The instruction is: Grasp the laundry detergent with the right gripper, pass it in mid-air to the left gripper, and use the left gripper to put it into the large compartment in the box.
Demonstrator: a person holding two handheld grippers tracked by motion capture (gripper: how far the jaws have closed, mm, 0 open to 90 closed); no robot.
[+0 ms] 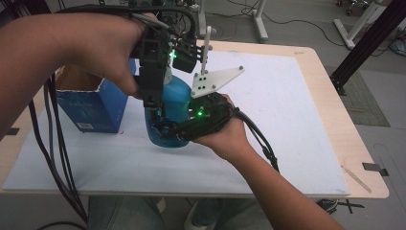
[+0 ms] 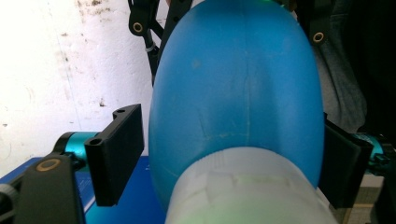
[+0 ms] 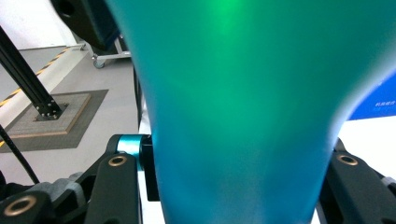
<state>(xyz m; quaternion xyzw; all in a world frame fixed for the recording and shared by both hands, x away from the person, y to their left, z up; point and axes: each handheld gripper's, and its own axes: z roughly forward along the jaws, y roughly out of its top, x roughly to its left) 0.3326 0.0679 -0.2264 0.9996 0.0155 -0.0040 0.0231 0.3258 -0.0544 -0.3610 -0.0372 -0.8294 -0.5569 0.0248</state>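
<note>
A blue plastic bottle stands on the white mat, just right of the box. From the right, my right gripper is shut on its lower body; in the right gripper view the bottle sits wedged between the two jaws of that gripper. My left gripper comes down over the bottle's top. In the left gripper view the bottle and its white cap lie between the jaws of the left gripper. One pad stands a little apart from the cap, so this gripper is open.
An open blue cardboard box stands at the left, close to the bottle. The white mat covers a wooden table. Black cables hang off the left edge. A black frame leg stands beyond the table's right side.
</note>
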